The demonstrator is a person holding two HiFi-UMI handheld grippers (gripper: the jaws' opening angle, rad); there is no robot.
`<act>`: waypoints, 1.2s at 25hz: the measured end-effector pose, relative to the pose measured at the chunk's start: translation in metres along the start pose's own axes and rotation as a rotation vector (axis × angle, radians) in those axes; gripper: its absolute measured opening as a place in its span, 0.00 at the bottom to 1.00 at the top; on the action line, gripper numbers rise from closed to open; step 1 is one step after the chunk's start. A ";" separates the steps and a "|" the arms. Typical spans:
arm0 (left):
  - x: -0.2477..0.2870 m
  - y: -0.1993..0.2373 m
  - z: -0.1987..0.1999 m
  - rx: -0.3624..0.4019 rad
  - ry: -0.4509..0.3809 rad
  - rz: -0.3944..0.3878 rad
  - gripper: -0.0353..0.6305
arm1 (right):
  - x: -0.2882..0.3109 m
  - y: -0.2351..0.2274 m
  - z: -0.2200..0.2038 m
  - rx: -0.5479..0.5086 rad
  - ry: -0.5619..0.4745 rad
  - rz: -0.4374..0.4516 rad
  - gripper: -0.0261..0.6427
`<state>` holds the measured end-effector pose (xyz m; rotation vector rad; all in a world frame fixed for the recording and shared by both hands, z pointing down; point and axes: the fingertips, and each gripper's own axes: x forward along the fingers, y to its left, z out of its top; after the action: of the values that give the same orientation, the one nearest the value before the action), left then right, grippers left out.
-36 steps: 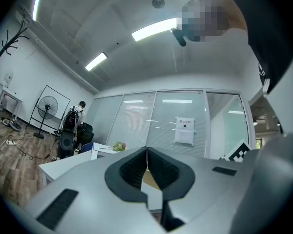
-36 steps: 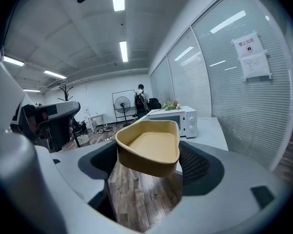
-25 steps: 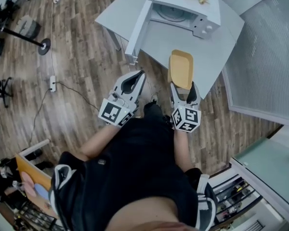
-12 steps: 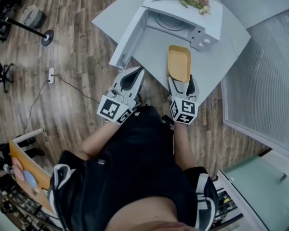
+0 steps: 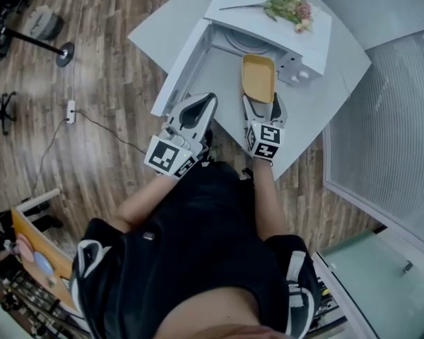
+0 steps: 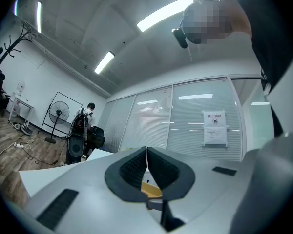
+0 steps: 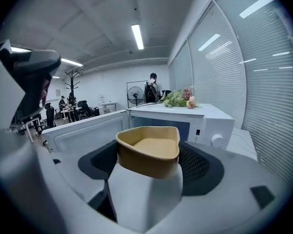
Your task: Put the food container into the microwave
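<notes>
A tan food container [image 5: 258, 76] is held level by its near end in my right gripper [image 5: 260, 102], which is shut on it. The container's far end is at the mouth of the white microwave [image 5: 307, 30], whose door [image 5: 181, 65] hangs open to the left. In the right gripper view the container [image 7: 149, 149] fills the space between the jaws, with the microwave [image 7: 205, 118] and its open door [image 7: 83, 129] just behind. My left gripper [image 5: 195, 113] hovers beside the door's near edge, shut and empty; its view shows the jaws [image 6: 146, 152] pressed together.
The microwave stands on a white table [image 5: 318, 101]. A bunch of flowers [image 5: 288, 6] lies on top of it. Wooden floor with a cable and power strip [image 5: 69, 108] lies left. Blinds-covered glass walls [image 5: 389, 140] stand right. People and a fan are far off in the room.
My right gripper has carried the container forward from the table's front edge up to the microwave's opening. The left gripper moved forward alongside and stayed shut.
</notes>
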<state>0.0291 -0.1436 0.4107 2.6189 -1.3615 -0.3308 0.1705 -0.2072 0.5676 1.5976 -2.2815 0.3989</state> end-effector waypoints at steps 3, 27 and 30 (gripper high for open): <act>0.023 0.017 0.000 0.008 -0.005 0.000 0.09 | 0.047 -0.010 -0.005 -0.009 0.015 -0.002 0.65; 0.095 0.090 -0.037 -0.038 0.060 0.048 0.09 | 0.268 -0.083 -0.053 -0.052 0.170 -0.066 0.65; 0.094 0.094 -0.038 -0.043 0.063 0.053 0.09 | 0.275 -0.084 -0.058 -0.063 0.196 -0.077 0.66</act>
<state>0.0181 -0.2727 0.4599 2.5316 -1.3850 -0.2647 0.1684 -0.4454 0.7386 1.5378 -2.0609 0.4396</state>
